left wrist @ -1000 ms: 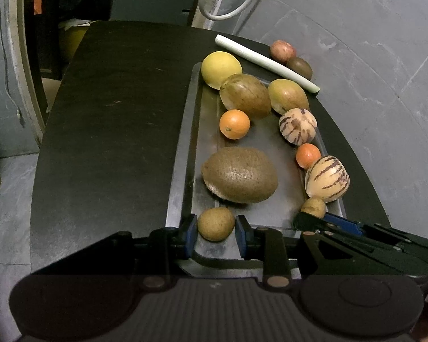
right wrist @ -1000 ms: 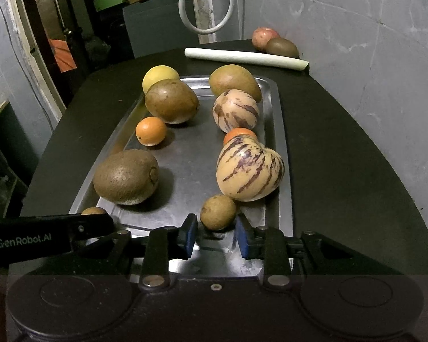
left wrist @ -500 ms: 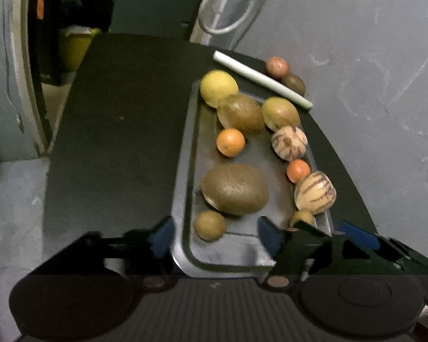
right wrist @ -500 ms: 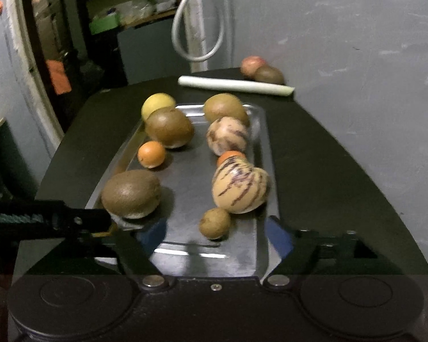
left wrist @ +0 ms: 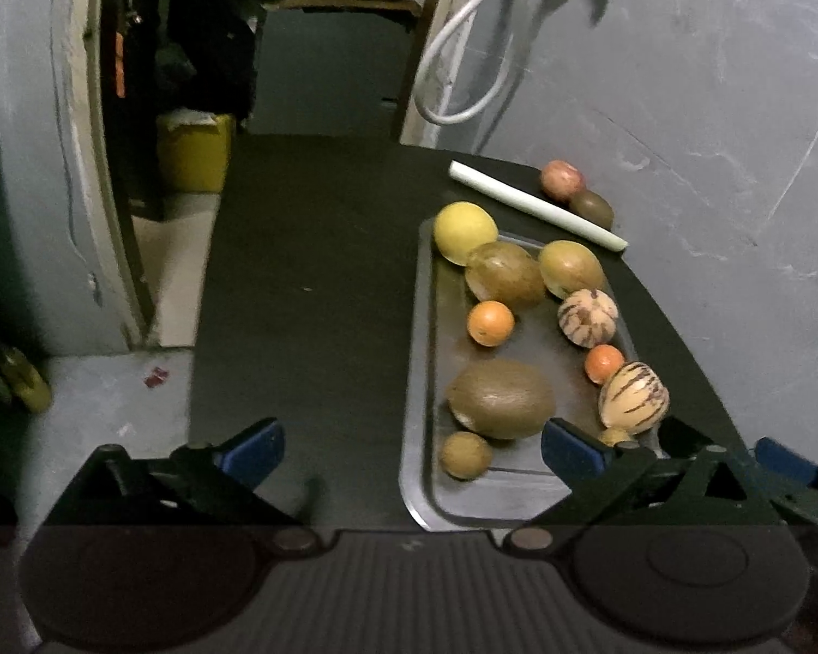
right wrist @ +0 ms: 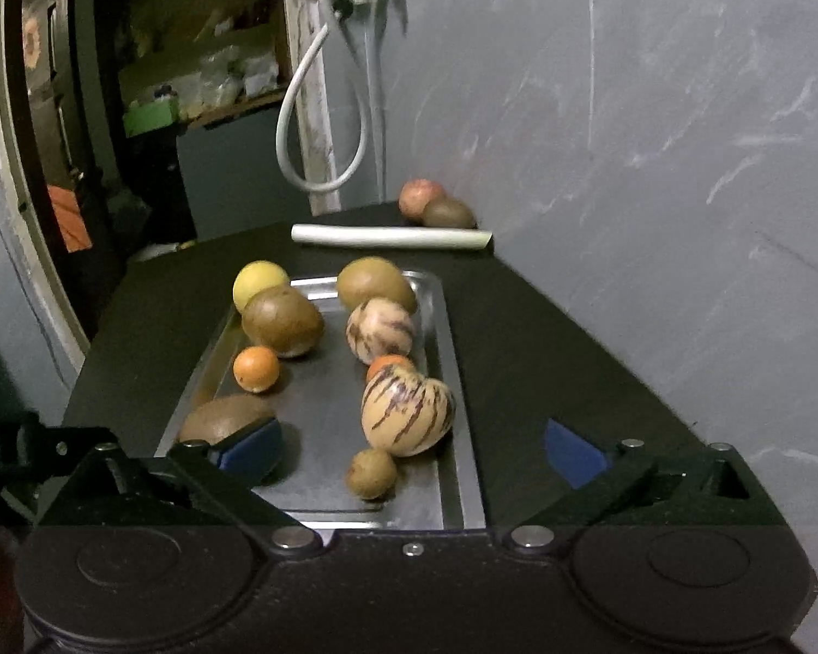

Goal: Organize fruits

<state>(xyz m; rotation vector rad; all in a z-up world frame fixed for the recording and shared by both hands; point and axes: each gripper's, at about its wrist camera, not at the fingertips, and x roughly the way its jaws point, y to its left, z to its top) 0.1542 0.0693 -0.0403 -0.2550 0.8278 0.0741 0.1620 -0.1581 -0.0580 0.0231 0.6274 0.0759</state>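
Note:
A metal tray [left wrist: 417,381] [right wrist: 463,436] on the black table holds several fruits. Among them are a yellow citrus [left wrist: 463,231], a large brown fruit [left wrist: 500,406], two striped melons [right wrist: 406,417] [right wrist: 379,329], two small oranges [left wrist: 489,322] [left wrist: 603,363] and two small brown fruits [left wrist: 465,454] [right wrist: 371,472]. My left gripper [left wrist: 411,449] is open and empty, above the tray's near left edge. My right gripper [right wrist: 411,449] is open and empty, above the tray's near end.
A white leek stalk [left wrist: 534,204] [right wrist: 390,234] lies beyond the tray. A reddish fruit [right wrist: 420,197] and a dark fruit [right wrist: 448,213] sit behind it by the grey wall. A yellow container [left wrist: 193,150] stands on the floor past the table.
Both grippers have opened wide and let go of the small brown fruits, which now lie on the tray. Both grippers have pulled back and risen away from the tray.

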